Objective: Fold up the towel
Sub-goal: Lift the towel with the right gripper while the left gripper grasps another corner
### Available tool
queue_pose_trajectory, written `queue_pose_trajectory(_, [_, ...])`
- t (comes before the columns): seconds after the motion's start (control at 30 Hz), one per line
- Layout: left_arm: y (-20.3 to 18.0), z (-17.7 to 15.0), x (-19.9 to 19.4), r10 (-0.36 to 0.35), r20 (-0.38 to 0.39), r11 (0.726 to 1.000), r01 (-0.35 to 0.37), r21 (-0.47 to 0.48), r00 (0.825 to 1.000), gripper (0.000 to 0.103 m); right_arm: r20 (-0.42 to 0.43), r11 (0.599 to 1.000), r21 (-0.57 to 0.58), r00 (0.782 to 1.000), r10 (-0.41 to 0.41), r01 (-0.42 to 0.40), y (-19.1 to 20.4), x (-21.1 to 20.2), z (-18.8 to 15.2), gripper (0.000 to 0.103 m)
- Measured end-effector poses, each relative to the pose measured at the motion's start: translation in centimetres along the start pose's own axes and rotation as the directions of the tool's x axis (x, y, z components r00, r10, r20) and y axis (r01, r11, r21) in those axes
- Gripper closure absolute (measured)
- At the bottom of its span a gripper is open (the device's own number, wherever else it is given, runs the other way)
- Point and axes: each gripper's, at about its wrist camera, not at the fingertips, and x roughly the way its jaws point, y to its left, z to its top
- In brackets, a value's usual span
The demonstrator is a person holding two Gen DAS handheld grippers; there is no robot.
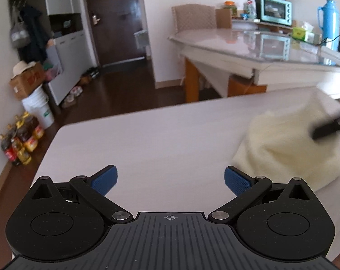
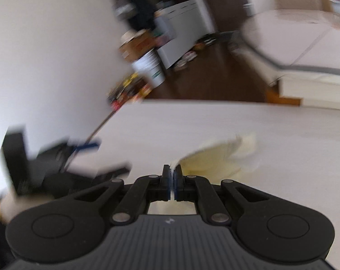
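Observation:
A cream, fluffy towel (image 1: 289,150) lies bunched on the pale table (image 1: 147,144) at the right of the left wrist view. My left gripper (image 1: 171,180) hovers over bare table to the towel's left, open, its blue pads (image 1: 104,181) wide apart and empty. A blurred dark part of the right gripper (image 1: 327,130) shows over the towel's far right. In the right wrist view, my right gripper (image 2: 172,180) is shut on a corner of the towel (image 2: 217,159), which trails ahead and to the right. That view is motion-blurred. The left gripper (image 2: 57,157) shows blurred at its left.
Beyond the table's far edge (image 1: 192,103) lies dark wood floor (image 1: 124,90). A glass-topped dining table (image 1: 260,45) with a mint oven (image 1: 275,12) and blue flask (image 1: 329,22) stands behind. Bottles (image 1: 21,141), a white bucket (image 1: 39,110) and boxes sit by the left wall.

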Motion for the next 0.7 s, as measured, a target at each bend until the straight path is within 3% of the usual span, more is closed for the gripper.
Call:
queue_pose_trajectory(0.17, [0.8, -0.8, 0.5, -0.014, -0.023, 1.000, 0.014, 0.003, 1.000, 0.000, -0.152, 0.984, -0.173, 0.988, 0.023, -0.050, 4.7, 1.9, -4.0, 0.100])
queue_pose_trajectory(0.23, [0.7, -0.6, 0.2, -0.036, -0.015, 0.999, 0.036, 0.011, 0.999, 0.000, -0.182, 0.973, -0.226, 0.983, -0.002, -0.040, 5.6, 2.6, -4.9, 0.100])
queue_pose_trajectory(0.27, [0.4, -0.4, -0.2, -0.059, -0.006, 0.998, 0.060, 0.025, 0.998, 0.000, -0.173, 0.975, -0.223, 0.985, -0.019, -0.021, 5.2, 2.2, -5.0, 0.097])
queue_pose_trajectory(0.37, [-1.0, 0.3, -1.2, -0.131, 0.014, 0.988, 0.129, 0.084, 0.991, 0.000, -0.144, 0.977, -0.211, 0.987, -0.071, 0.039, 4.2, 0.7, -5.5, 0.068])
queue_pose_trajectory(0.4, [-1.7, 0.6, -1.5, -0.157, 0.018, 0.981, 0.154, 0.114, 0.987, 0.000, -0.135, 0.977, -0.206, 0.987, -0.088, 0.059, 3.8, 0.3, -5.6, 0.069])
queue_pose_trajectory(0.53, [-5.1, 1.1, -2.6, -0.268, 0.016, 0.931, 0.255, 0.261, 0.963, 0.000, -0.097, 0.973, -0.186, 0.983, -0.159, 0.139, 2.4, -1.6, -6.3, 0.066])
queue_pose_trajectory(0.7, [-9.2, 0.3, -3.8, -0.383, 0.005, 0.840, 0.346, 0.417, 0.924, 0.000, -0.053, 0.959, -0.157, 0.968, -0.247, 0.236, 0.6, -4.0, -7.0, 0.057])
